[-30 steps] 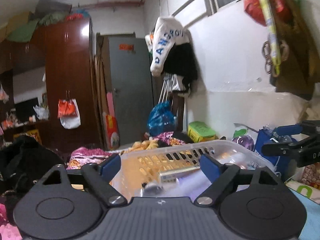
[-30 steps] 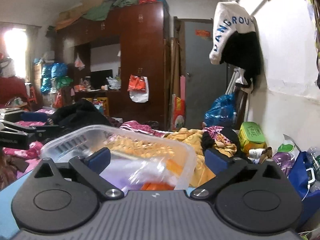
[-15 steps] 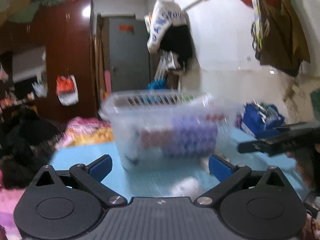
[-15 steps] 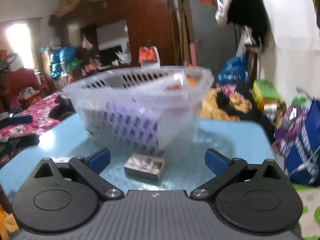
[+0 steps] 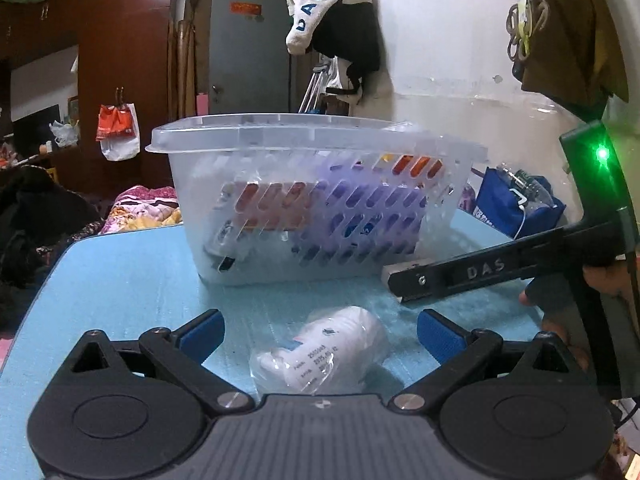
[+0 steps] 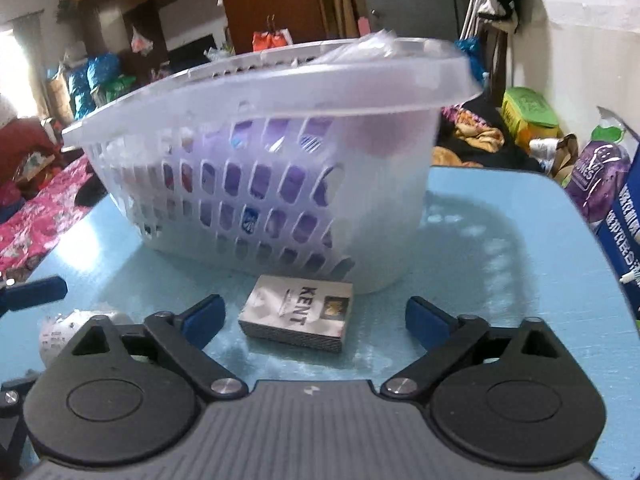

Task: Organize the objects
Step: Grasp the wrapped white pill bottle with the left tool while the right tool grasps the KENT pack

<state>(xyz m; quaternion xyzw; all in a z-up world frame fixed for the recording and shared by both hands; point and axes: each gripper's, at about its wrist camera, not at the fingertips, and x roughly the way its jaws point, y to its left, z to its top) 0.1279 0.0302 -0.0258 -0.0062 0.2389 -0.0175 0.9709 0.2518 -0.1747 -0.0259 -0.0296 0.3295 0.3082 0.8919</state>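
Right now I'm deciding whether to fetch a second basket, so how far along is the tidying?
Done: the clear basket on the blue table already holds several packets. In hand: nothing. The left gripper is open around a wrapped white bottle; the right gripper, jaws closing, frames a Kent box without touching it. Left: both items still lie on the table beside the basket.

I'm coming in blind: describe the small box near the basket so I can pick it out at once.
On the light blue tabletop stands a translucent perforated plastic basket. Just in front of its base lies a flat white and grey cigarette pack printed KENT. It is the only box outside the basket; its one loose neighbour, to the left, is a round white bottle in clear wrap.
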